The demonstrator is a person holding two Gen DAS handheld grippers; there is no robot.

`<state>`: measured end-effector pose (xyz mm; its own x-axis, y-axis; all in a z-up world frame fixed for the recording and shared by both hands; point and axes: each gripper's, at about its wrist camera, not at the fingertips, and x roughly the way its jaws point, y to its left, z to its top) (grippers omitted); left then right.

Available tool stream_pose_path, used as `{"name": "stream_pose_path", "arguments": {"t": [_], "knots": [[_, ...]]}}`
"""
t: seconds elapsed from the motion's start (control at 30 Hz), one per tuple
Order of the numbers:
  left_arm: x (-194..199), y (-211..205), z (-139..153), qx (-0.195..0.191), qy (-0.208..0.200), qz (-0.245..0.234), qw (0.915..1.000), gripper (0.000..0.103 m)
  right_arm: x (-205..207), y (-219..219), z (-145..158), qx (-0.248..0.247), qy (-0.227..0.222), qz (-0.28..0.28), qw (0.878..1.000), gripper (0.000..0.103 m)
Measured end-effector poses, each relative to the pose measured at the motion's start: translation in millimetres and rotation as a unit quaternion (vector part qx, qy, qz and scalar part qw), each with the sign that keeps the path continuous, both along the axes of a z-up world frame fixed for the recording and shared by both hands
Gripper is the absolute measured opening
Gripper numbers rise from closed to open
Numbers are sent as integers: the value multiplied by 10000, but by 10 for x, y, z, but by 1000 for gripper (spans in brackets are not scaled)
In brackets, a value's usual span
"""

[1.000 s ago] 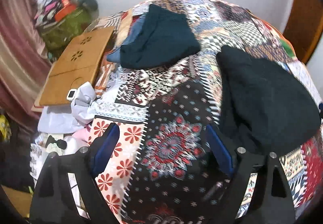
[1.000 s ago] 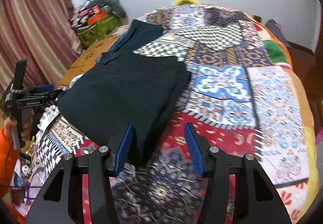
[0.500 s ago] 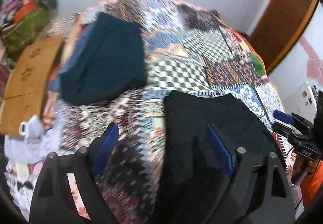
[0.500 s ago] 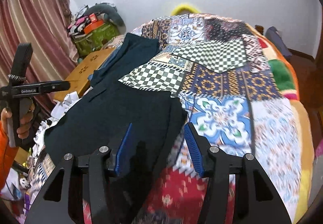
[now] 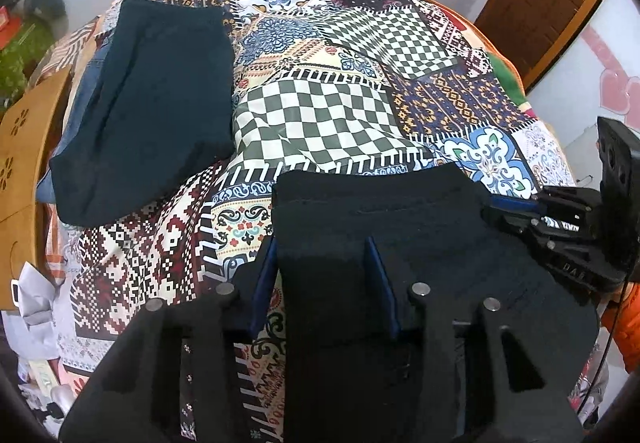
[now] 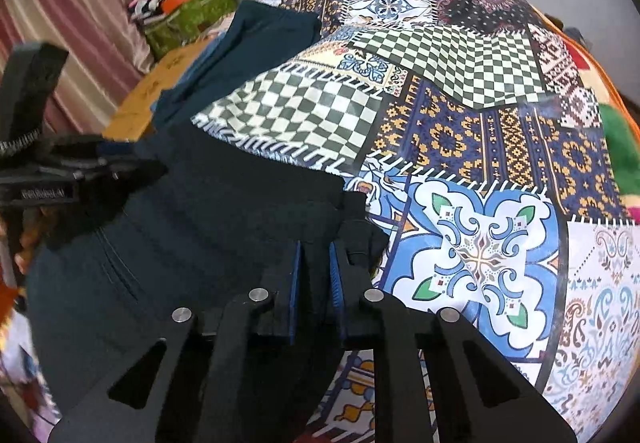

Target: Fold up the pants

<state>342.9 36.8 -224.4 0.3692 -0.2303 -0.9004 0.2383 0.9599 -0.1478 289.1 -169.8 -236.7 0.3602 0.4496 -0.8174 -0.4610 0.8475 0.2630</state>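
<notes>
Black pants (image 5: pixel 400 219) lie on the patchwork bedspread (image 5: pixel 320 111), their far edge toward the checkered patch. My left gripper (image 5: pixel 324 275) has its fingers either side of the pants' near left corner, closing on the cloth. My right gripper (image 6: pixel 316 267) is shut on the pants' right corner (image 6: pixel 352 219). In the right wrist view the pants (image 6: pixel 200 227) spread to the left, and the left gripper (image 6: pixel 60 175) shows at the far left. The right gripper (image 5: pixel 532 211) shows at the pants' right edge in the left wrist view.
A folded dark teal garment (image 5: pixel 152 103) lies on the bed's far left over a blue one. A wooden board (image 5: pixel 20 163), a green bag (image 6: pixel 188 11) and striped curtains (image 6: pixel 80 3) stand beyond the bed's left edge. A brown door (image 5: pixel 540 3) is at the right.
Both grippers moved forward and down onto the near corners of the black pants. Both were wide open; the right one has shut on the cloth and the left one has narrowed around it.
</notes>
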Motion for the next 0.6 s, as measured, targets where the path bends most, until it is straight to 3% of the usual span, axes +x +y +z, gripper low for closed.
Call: {"name": "stream_pose_path", "arguments": {"t": [0.13,0.27,0.3,0.37,0.43,0.5,0.6], "knots": [[-5,2,69,6,-20,-58,10000,46,6,-7,-2,-64,-9,-28,10000,12],[-105,93,291,35,-232,154,9996,48,-15,-90,186,10,-72,-199,9998,13],[-140,111,343,56,-292,167,9994,53,-48,-119,249,36,-156,-261,9995,13],[-221,145,413,47,-339,207,9992,64,-116,-166,365,105,-252,-321,9991,20],[-315,162,434,-17,-308,218,9993,70,-192,-216,456,294,-256,-347,9986,45],[-381,157,404,-68,-150,193,9997,71,-282,-270,511,470,-282,-436,9975,63],[-461,177,298,-297,211,242,9990,71,-374,-290,479,570,-105,-546,9968,69]]}}
